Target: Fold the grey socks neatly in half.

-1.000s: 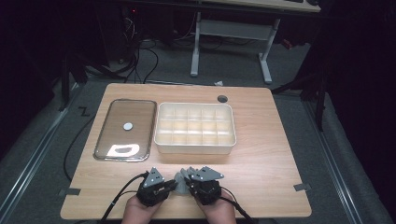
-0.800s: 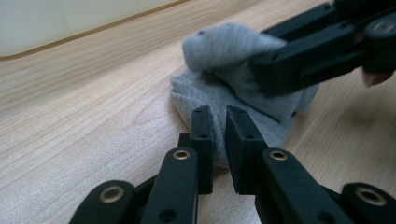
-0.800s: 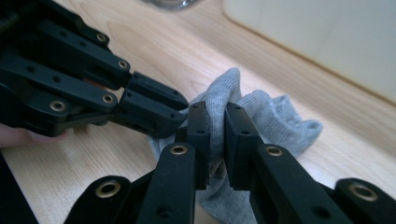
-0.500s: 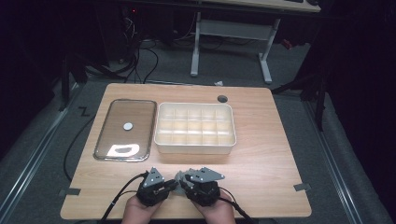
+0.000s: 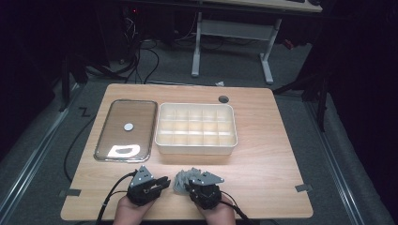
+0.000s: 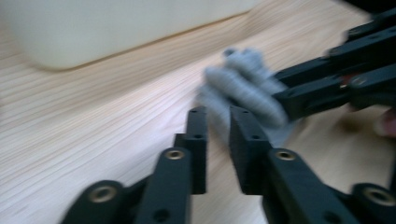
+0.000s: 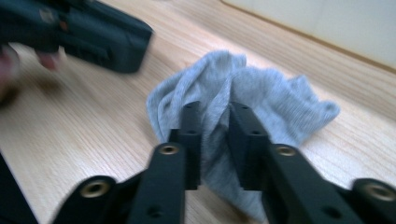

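**Both grippers at the grey cloth, front edge of the tabletop**

The grey cloth [image 5: 184, 180] lies crumpled on the wooden tabletop [image 5: 267, 154], near the front edge and well in front of the white compartment tray [image 5: 195, 146]. It sits between the two grippers.

Right gripper [image 7: 215, 112]: in the right gripper view, the jaws stand close together with a fold of the grey cloth [image 7: 243, 88] bunched between them. The jaws have just been closing and now pinch the fabric. The rest of the cloth spreads out beyond the jaws, resting on the tabletop.

Left gripper [image 6: 218, 114]: in the left gripper view, the jaws stand nearly together, with a narrow gap. Their tips reach the near edge of the grey cloth [image 6: 247, 88]. The view is blurred, so whether fabric is caught between the jaws cannot be told.

In the high view, the left gripper [image 5: 155, 183] and the right gripper [image 5: 187, 186] sit side by side, each held in a hand at the front edge.

A glass lid [image 5: 126, 129] with a metal rim lies flat, just beside the tray on its left.
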Motion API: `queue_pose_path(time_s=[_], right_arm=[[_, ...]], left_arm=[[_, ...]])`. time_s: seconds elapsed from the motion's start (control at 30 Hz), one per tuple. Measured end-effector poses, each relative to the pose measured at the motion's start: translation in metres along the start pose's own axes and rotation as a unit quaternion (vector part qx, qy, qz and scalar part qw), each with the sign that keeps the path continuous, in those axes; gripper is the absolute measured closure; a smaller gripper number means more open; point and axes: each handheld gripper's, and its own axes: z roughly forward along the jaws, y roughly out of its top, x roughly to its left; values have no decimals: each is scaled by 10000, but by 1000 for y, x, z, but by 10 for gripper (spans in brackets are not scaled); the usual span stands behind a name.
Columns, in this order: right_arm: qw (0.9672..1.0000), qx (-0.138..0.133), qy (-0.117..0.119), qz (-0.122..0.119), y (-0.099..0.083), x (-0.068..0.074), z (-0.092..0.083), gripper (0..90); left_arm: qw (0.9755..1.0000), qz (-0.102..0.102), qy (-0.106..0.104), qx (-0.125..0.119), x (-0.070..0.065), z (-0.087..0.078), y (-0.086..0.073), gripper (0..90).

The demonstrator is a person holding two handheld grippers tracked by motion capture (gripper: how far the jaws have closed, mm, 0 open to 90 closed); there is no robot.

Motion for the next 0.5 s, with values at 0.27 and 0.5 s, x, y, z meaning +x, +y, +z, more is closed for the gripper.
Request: queue_pose_path(time_s=[0.27,0.5], right_arm=[[9998,-127,-51,-111,3,2,-3,869],[9996,-187,-91,-212,11,4,-1,866]], left_arm=[[9962,620,161,585,-15,28,3,897],[9961,670,102,563,-17,29,3,899]])
